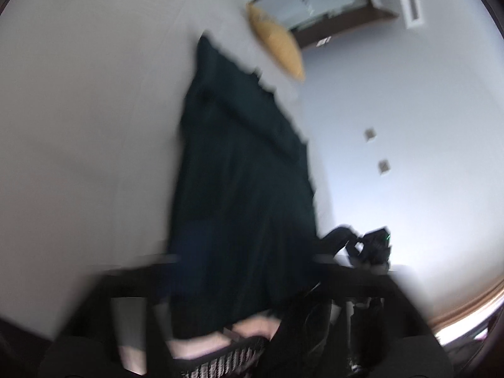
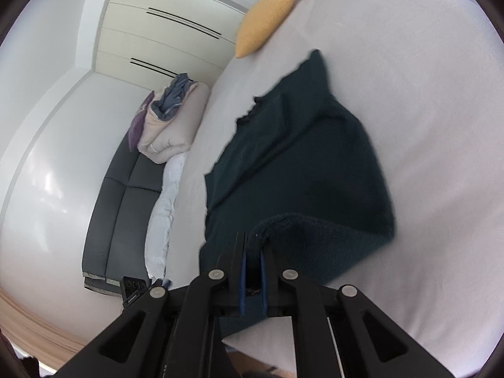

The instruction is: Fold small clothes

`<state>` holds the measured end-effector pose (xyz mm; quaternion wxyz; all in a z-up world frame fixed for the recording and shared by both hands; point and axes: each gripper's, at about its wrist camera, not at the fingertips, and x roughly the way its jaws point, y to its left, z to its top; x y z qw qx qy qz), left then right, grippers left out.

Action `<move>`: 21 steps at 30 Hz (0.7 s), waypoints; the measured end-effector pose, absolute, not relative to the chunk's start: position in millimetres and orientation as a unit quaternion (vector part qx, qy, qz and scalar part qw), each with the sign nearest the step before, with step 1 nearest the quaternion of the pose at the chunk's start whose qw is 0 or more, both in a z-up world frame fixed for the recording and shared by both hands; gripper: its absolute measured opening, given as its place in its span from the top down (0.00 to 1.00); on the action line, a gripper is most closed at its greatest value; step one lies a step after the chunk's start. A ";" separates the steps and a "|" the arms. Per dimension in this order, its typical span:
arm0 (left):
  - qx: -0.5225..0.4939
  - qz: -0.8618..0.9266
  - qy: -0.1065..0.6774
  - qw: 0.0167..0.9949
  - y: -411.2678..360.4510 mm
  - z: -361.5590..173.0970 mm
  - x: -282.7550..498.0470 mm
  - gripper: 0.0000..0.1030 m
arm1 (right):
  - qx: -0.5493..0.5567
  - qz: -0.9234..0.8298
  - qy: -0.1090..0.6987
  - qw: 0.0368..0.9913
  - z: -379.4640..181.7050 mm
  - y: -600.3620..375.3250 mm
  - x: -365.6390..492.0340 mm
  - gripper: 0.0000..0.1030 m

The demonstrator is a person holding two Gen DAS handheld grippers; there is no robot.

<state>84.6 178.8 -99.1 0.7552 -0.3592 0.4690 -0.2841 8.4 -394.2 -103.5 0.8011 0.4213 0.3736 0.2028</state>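
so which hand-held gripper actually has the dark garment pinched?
The right hand-held gripper: its blue pads are shut on a raised fold of the dark garment. The left hand-held gripper is open, with the cloth only lying between its fingers.

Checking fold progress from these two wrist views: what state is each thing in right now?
Dark green garment: spread on the bed, near edge lifted.
Right gripper: shut on the garment's edge.
Left gripper: open, view blurred.
Yellow pillow: lying on the bed.
Bedding pile: folded, stacked.

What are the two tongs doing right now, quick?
Left tongs: open, the dark green garment runs between the fingers, not pinched.
Right tongs: closed, pinching the near edge of the dark green garment.
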 end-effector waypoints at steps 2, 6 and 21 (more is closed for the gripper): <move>-0.352 -0.283 0.494 0.743 177.8 -116.6 73.0 0.06 | 0.430 0.197 0.377 0.796 -114.7 -401.7 -13.1 0.93; -0.373 -0.275 0.521 0.717 183.3 -143.7 66.3 0.06 | 0.452 0.172 0.383 0.787 -137.1 -420.4 -56.9 0.93; -0.351 -0.314 0.562 0.680 163.1 -179.0 50.3 0.57 | 0.469 0.146 0.395 0.777 -165.9 -434.6 -78.8 0.93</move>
